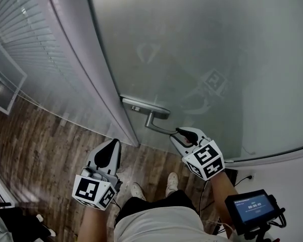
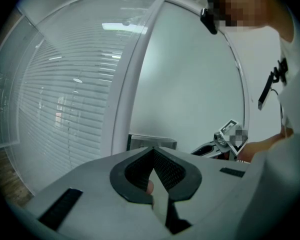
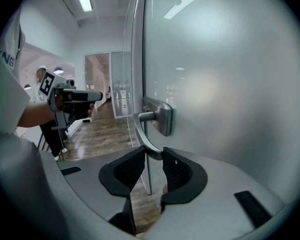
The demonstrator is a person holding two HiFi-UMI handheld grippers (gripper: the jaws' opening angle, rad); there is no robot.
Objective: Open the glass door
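Clamping door handle (image 3: 137, 130) at the tips of the right tool (image 3: 152, 154), glass door (image 1: 192, 44) just ahead; left tool (image 2: 153, 150) closed, empty.

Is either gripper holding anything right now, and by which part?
The right gripper is clamped on the door handle at the lever's free end. The left gripper is shut and holds nothing.

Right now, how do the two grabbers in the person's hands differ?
The right gripper has its jaws closed on the end of the door handle; the left gripper has its jaws shut on nothing. The right gripper reaches the glass door; the left gripper hangs back over the wood floor. Both look like the same grey tool.
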